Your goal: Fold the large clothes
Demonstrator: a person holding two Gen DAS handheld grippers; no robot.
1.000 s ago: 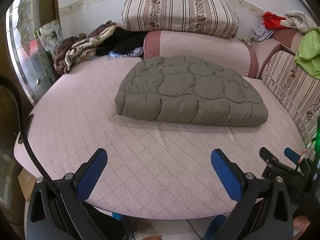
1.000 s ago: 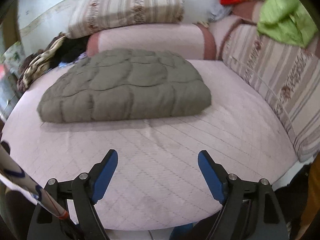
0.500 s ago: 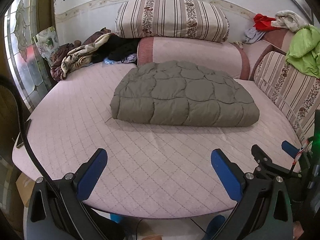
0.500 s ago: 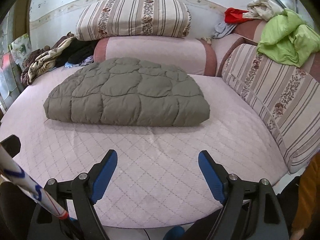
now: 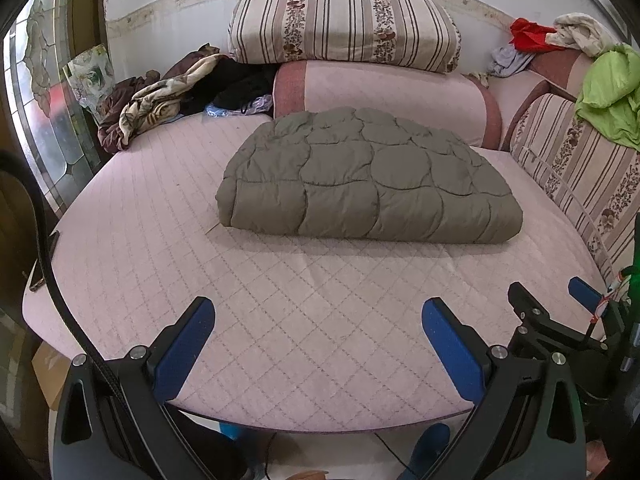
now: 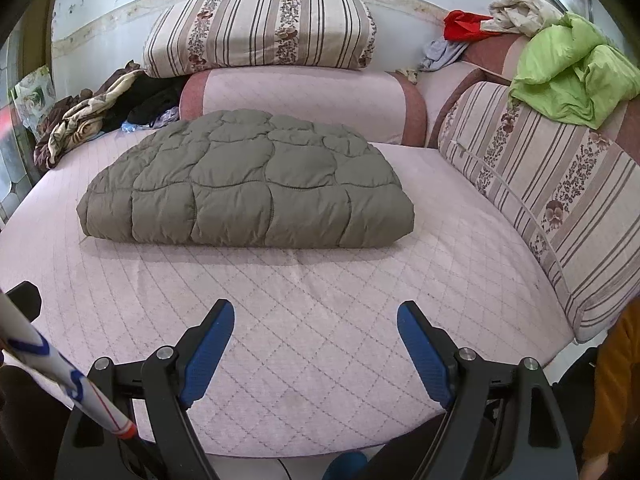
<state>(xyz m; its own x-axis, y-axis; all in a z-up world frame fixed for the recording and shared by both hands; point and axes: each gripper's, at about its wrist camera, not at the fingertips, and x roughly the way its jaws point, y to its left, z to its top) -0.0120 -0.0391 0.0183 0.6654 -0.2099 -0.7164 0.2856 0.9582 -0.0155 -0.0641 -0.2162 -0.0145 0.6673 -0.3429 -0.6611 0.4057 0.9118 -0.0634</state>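
A grey-green quilted padded garment (image 5: 368,180) lies folded into a thick block in the middle of the pink quilted bed (image 5: 280,300); it also shows in the right wrist view (image 6: 248,188). My left gripper (image 5: 318,320) is open and empty, above the bed's near edge, well short of the garment. My right gripper (image 6: 316,320) is open and empty, likewise back from the garment. The right gripper also shows at the right edge of the left wrist view (image 5: 552,304).
Striped bolsters (image 5: 344,24) and pink cushions (image 5: 384,96) line the back. A pile of clothes (image 5: 168,92) lies at the back left. A green cloth (image 6: 572,76) and red cloth (image 6: 460,26) sit on the right cushions. A phone (image 5: 42,268) lies at the bed's left edge.
Both grippers have drawn back and tilted up, so the folded garment sits further off and more wall shows. Both stay open and empty; the garment has not moved.
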